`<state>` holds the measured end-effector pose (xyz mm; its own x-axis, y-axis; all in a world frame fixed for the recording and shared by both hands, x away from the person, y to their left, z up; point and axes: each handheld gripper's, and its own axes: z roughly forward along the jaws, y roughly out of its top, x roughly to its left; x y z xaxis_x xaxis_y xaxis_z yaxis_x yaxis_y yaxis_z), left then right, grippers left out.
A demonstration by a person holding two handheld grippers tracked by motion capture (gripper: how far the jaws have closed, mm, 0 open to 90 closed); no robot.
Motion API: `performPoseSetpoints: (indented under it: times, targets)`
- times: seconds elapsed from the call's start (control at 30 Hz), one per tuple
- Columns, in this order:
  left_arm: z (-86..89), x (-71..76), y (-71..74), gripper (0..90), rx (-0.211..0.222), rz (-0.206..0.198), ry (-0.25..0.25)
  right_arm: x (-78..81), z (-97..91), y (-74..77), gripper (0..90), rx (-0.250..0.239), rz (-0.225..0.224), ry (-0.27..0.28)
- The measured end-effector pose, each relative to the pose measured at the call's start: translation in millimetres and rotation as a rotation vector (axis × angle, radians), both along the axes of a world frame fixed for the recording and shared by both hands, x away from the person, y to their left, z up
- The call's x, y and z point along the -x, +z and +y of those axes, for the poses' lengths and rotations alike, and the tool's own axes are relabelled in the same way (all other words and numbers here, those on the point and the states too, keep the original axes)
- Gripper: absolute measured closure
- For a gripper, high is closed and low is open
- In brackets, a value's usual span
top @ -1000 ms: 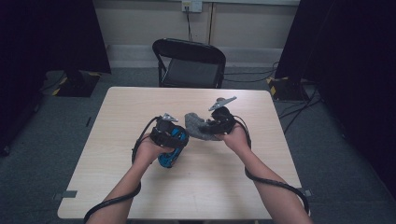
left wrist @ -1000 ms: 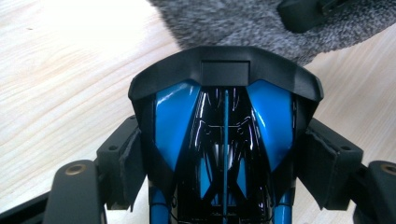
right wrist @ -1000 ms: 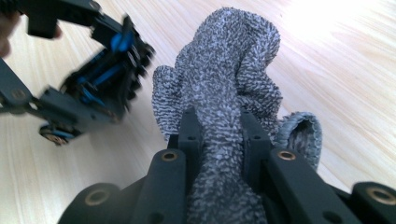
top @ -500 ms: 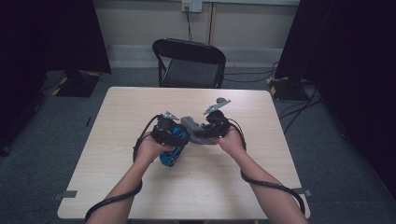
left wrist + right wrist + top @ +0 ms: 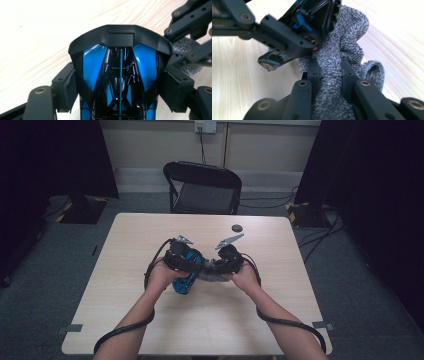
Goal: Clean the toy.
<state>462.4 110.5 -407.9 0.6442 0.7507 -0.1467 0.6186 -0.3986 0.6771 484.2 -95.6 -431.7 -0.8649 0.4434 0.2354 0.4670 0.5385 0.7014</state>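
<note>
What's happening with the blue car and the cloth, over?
Left gripper clamps blue toy car. Right gripper pinches grey cloth against it. Nothing blocking; small dark disc sits apart.

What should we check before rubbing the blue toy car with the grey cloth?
1. Left gripper clamps the blue toy car on both sides: ok.
2. Right gripper pinches the grey cloth: ok.
3. Cloth touches the car: ok.
4. Car lifted off the table: cannot tell.
5. Small dark disc lies apart from the hands: ok.
</note>
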Motion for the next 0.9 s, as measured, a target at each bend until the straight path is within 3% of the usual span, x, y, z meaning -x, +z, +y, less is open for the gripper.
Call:
performPoseSetpoints:
  times: [0.57,0.9]
  targets:
    - [-2.0,-11.7,5.2,25.7,0.017,0.002,0.037,17.3,13.8,-21.9,75.3,-0.010,0.037,0.068]
    - [2.1,-14.9,7.2,25.7,0.032,0.003,0.064,22.1,21.1,-24.5,75.3,-0.016,0.044,0.087]
